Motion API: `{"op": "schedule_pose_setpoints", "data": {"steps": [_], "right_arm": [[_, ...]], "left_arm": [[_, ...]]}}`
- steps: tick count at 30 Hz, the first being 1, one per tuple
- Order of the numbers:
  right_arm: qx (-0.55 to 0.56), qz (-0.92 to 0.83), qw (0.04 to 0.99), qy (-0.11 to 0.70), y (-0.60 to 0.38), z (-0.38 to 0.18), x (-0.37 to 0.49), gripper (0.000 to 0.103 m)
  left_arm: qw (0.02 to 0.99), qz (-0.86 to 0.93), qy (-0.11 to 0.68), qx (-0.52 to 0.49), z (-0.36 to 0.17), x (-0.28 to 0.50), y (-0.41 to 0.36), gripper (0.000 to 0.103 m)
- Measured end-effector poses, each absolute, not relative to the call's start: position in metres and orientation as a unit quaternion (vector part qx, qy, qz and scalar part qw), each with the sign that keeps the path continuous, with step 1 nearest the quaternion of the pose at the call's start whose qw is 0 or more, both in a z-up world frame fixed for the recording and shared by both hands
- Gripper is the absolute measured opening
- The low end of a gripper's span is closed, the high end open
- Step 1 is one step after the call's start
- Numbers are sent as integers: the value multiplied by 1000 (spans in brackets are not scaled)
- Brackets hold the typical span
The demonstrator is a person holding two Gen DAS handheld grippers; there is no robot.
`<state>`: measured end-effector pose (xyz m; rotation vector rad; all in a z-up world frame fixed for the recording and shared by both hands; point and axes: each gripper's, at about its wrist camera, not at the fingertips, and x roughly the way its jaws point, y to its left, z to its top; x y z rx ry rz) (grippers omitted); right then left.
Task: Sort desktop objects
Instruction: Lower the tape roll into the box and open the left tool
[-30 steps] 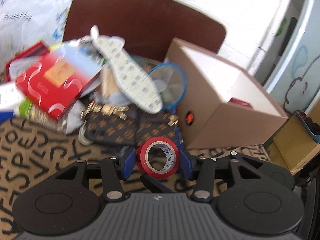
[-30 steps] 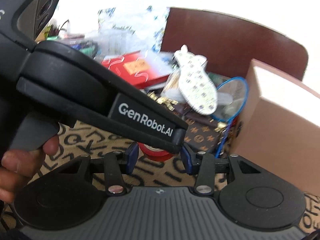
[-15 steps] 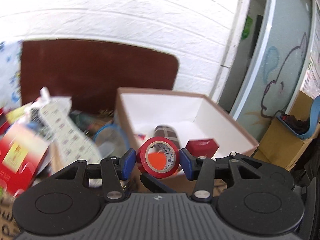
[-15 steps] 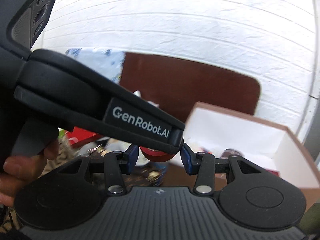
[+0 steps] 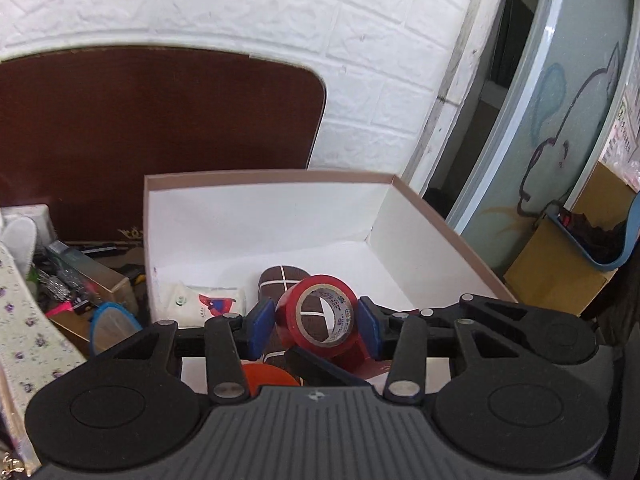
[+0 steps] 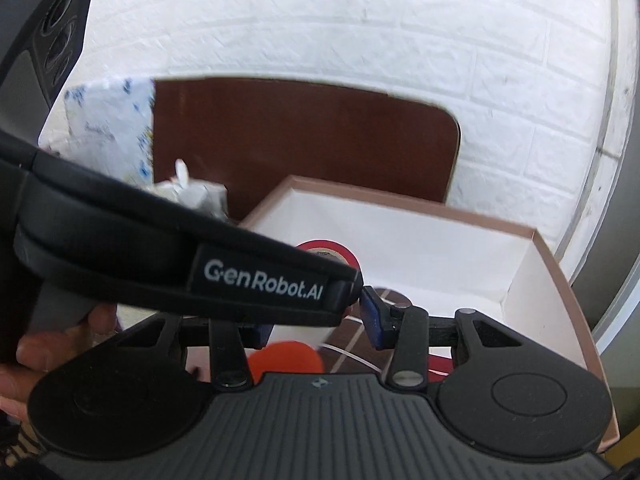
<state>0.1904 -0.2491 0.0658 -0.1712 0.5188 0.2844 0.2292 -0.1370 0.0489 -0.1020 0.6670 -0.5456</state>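
Left wrist view: my left claw grips the red tape roll between its blue pads, jaws closing on it, above the open white-lined box. A brown case and an orange thing lie inside the box. My right claw sits partly behind the left tool; I cannot tell whether it is open.

I see a white brick-pattern wall straight ahead. A dark brown rounded board leans against it. Right of the wall stands a pale panel with a cartoon outline, in bright daylight.
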Motion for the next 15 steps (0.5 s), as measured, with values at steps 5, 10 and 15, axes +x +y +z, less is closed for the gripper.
{"op": "schedule_pose_setpoints", "data": {"steps": [5,10,15], "right_arm": [[-105,142,941,288,-249,52,208,44],[-110,150,933,309,-248,44,222,44],[-96,152,926,331,-249,45,231,44]], "left_arm": [[899,-263,349,-44,34,249,-145,47],[896,-258,360,-40,27,262,-145,47],[892,-266,362,-43,29,268,-145,55]]}}
